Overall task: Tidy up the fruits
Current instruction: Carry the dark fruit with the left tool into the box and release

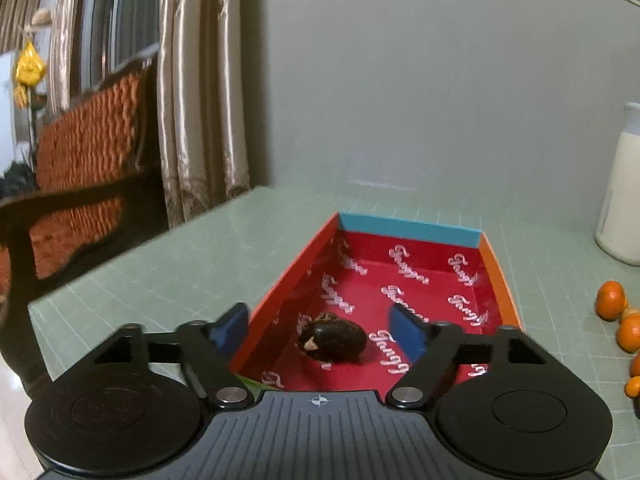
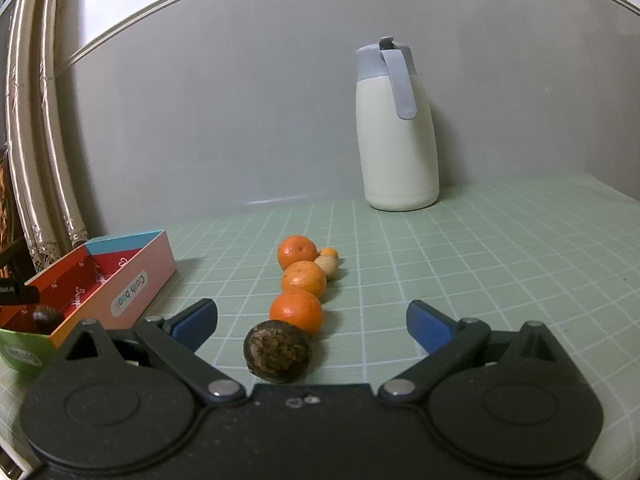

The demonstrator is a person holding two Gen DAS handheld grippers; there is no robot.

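Left wrist view shows the left gripper (image 1: 322,328), jaws spread, over a dark fruit (image 1: 331,339) lying released in the red box (image 1: 408,229), so the empty, wide-open right gripper (image 2: 312,322) should likely close on the brown fruit (image 2: 277,351).

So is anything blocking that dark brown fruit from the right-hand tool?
Nothing visible does. The right tool stands open with the dark brown fruit lying on the mat just in front, between its blue fingers. The oranges line up behind it, farther away.
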